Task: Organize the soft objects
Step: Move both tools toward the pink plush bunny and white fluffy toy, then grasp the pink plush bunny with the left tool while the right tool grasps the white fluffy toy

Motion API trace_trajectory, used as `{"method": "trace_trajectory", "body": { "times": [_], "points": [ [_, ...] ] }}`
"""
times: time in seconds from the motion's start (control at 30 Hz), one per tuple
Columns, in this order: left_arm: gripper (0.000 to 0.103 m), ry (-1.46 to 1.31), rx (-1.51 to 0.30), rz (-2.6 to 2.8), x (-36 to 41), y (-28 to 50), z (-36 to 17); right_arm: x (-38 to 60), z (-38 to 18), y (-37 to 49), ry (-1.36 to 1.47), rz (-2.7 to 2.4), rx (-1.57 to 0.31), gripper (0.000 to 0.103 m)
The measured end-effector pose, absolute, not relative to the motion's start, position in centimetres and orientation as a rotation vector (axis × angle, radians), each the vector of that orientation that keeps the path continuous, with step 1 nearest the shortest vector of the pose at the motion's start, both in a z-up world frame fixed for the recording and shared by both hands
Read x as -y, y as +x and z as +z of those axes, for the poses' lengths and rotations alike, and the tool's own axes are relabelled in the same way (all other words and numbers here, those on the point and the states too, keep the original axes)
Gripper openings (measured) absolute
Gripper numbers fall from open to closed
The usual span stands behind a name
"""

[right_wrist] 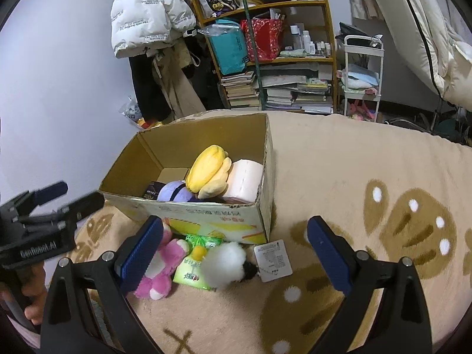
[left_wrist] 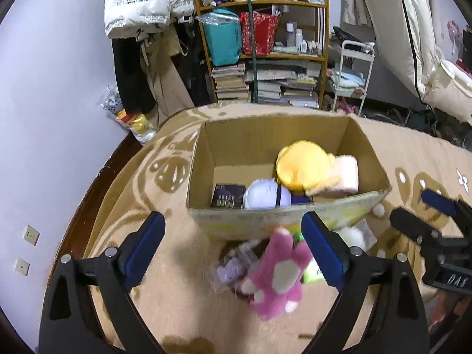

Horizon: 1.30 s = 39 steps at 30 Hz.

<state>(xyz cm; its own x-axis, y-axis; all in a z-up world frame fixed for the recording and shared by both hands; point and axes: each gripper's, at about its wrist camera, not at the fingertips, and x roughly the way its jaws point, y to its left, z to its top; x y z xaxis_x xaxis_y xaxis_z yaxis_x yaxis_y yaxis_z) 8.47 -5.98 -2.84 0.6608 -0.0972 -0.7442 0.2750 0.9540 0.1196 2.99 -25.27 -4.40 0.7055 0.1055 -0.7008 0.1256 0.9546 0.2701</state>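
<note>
An open cardboard box (left_wrist: pixel 236 141) (right_wrist: pixel 183 135) stands on the beige blanket. It holds a yellow plush (left_wrist: pixel 303 165) (right_wrist: pixel 208 168), a pale pink cushion (left_wrist: pixel 346 174) (right_wrist: pixel 246 181) and a lavender plush (left_wrist: pixel 267 194) (right_wrist: pixel 172 191). In front of it lie a pink bear plush (left_wrist: pixel 280 274) (right_wrist: pixel 160 265), a white and black fluffy toy (right_wrist: pixel 228 262), a green packet (right_wrist: pixel 191 274) and a purple soft item (left_wrist: pixel 228 271). My left gripper (left_wrist: pixel 233 250) is open above the pink bear. My right gripper (right_wrist: pixel 234 253) is open above the white toy.
A wooden shelf (left_wrist: pixel 262 44) with books, bags and bottles stands behind the bed. Coats (left_wrist: pixel 138 3) hang at the wall on the left. A white cart (right_wrist: pixel 362 73) stands to the right of the shelf. A paper tag (right_wrist: pixel 273 259) lies by the white toy.
</note>
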Motion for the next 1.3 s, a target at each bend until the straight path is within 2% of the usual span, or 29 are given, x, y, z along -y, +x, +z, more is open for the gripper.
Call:
{"method": "trace_trajectory", "body": {
  "times": [0.5,1.3],
  "points": [
    [0.093,0.247,-0.922,-0.243,5.6,5.5,-5.3,25.4,-4.2,1.3,0.364,-0.014,-0.793,0.102],
    [0.093,0.212,-1.16,-0.294,7.4,9.1,-13.0,24.6,-11.5,5.6,0.395,0.019,-1.04,0.102]
  ]
}}
